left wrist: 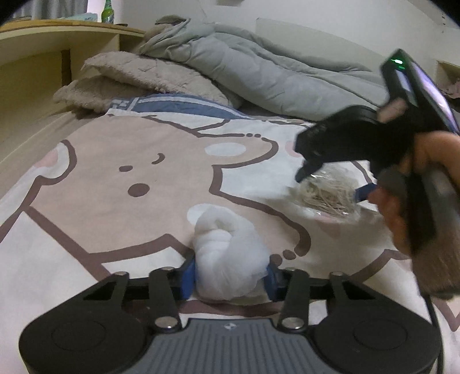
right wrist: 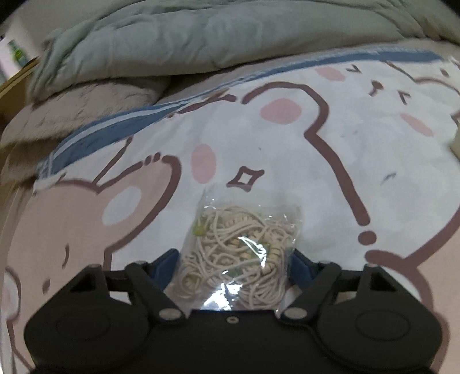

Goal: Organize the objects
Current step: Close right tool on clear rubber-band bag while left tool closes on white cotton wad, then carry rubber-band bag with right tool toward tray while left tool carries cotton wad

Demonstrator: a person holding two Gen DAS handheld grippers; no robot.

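Note:
A white bundled cloth lies on the cartoon-print bedsheet, low in the left wrist view. My left gripper is shut on it, one blue pad pressing each side. To the right, a clear plastic bag of beige cord lies on the sheet, with the right gripper reaching down over it in a person's hand. In the right wrist view the bag of cord sits between the blue pads of my right gripper, which touch both its sides.
A rumpled grey duvet and a fluffy beige blanket lie piled at the far end of the bed. A wooden shelf with a green bottle stands at the back left. The printed sheet extends right.

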